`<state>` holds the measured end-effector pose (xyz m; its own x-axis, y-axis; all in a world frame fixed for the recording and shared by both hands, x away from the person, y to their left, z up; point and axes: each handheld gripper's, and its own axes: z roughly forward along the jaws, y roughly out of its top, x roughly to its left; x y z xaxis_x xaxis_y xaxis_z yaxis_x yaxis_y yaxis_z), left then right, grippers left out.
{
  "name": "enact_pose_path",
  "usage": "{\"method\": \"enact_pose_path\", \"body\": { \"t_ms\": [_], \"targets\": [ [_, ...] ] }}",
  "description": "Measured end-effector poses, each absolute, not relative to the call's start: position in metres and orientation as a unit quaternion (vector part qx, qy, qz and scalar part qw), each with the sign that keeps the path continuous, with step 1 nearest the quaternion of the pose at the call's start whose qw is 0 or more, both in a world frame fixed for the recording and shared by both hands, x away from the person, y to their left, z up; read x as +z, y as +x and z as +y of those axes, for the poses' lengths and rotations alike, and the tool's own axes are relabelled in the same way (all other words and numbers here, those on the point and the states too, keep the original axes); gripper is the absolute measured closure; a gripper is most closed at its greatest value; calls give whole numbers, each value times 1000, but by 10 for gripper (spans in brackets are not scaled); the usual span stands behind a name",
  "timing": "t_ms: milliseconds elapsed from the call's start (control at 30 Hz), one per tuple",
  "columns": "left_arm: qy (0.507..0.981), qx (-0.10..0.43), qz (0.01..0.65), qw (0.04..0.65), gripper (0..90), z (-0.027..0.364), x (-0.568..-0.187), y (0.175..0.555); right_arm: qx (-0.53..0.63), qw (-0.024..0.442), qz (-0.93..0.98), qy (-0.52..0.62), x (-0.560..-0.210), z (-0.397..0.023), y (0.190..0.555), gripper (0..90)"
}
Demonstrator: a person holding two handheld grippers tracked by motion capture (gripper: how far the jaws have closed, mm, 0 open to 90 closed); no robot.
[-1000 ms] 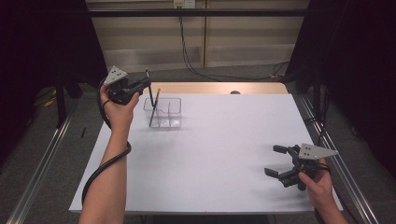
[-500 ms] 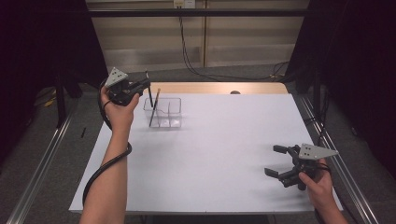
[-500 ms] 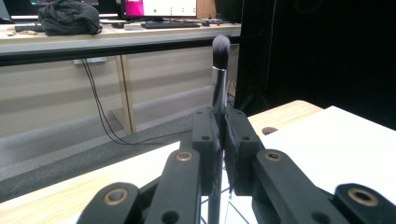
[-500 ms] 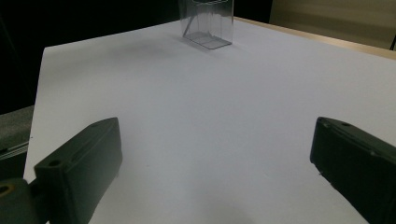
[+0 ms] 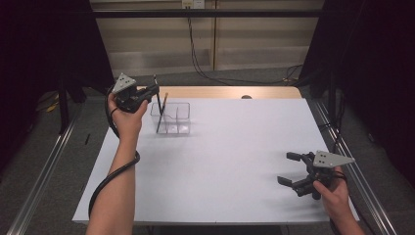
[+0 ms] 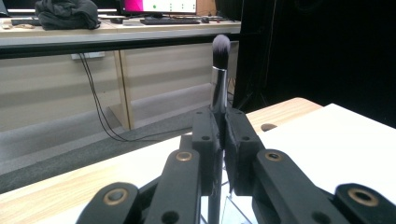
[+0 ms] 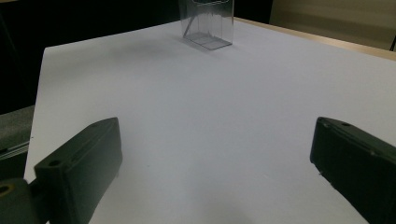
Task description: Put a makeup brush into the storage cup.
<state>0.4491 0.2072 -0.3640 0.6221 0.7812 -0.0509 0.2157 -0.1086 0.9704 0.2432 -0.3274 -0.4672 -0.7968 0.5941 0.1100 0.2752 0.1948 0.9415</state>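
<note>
The left gripper (image 5: 147,93) is hovering above the far left part of the white table (image 5: 230,161), just over the left end of a clear plastic organizer (image 5: 171,118), and its jaws are clamping a makeup brush (image 6: 218,79) by the handle. In the left gripper view the brush is standing nearly upright between the jaws, its silver ferrule and dark, rounded bristle tip rising above them while the handle is running down toward the clear box below. In the high view the brush's thin dark handle (image 5: 157,100) is reaching from the gripper down into the organizer; which compartment it is entering is hard to tell. A second slim stick-like item (image 5: 162,112), brownish toward its top, is leaning inside the organizer just beside it, tilted with its top toward the right. The organizer is sitting near the table's far left corner, divided into several compartments. The right gripper (image 5: 292,169) is resting low near the table's near right edge, well apart from the organizer, and its jaws are spread wide with nothing between them. In the right gripper view the two black jaws are framing bare white tabletop, and the organizer (image 7: 207,25) is standing far off near the top of that view.
</note>
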Motion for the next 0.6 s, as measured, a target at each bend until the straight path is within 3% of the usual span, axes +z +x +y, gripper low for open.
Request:
{"method": "enact_pose_path", "body": {
  "t_ms": [600],
  "targets": [
    [703,245,360,563,836,206,-373,448,566,140,761,284,-467,-327,243,19]
  ]
}}
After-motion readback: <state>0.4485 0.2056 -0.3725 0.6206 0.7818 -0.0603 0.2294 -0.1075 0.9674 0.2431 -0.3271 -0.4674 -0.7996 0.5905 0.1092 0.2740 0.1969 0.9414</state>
